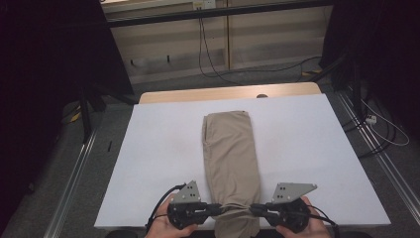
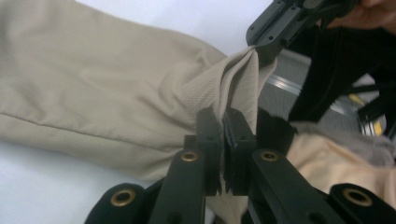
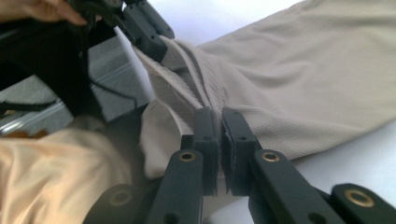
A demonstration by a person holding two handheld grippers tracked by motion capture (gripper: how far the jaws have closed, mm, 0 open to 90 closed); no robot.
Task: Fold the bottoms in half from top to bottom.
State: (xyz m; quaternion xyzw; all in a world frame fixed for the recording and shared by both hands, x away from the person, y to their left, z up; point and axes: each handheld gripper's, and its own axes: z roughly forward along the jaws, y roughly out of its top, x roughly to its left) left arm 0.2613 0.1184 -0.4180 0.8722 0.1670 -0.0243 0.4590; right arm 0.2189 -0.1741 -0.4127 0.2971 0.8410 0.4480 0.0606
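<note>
Right at the near edge of the table, two hands hold the two grippers. The left gripper is squeezed tight on the left side of the trousers. The right gripper is squeezed tight on the right side. In both gripper views the jaws are almost together, with only a thin bit of tan cloth between them.

The trousers lie folded long in the middle of the table, from near to far. The near end hangs a little over the near edge, and the cloth is bunched up where the grippers pinch it.

What could go wrong? Each gripper has only a small pinch of cloth. If the hands lift or pull fast, the cloth could slide out, and that side would drop. If one hand goes quicker than the other, the fold could twist or open up. If they pull toward the near edge, the trousers might slip off the table.
</note>
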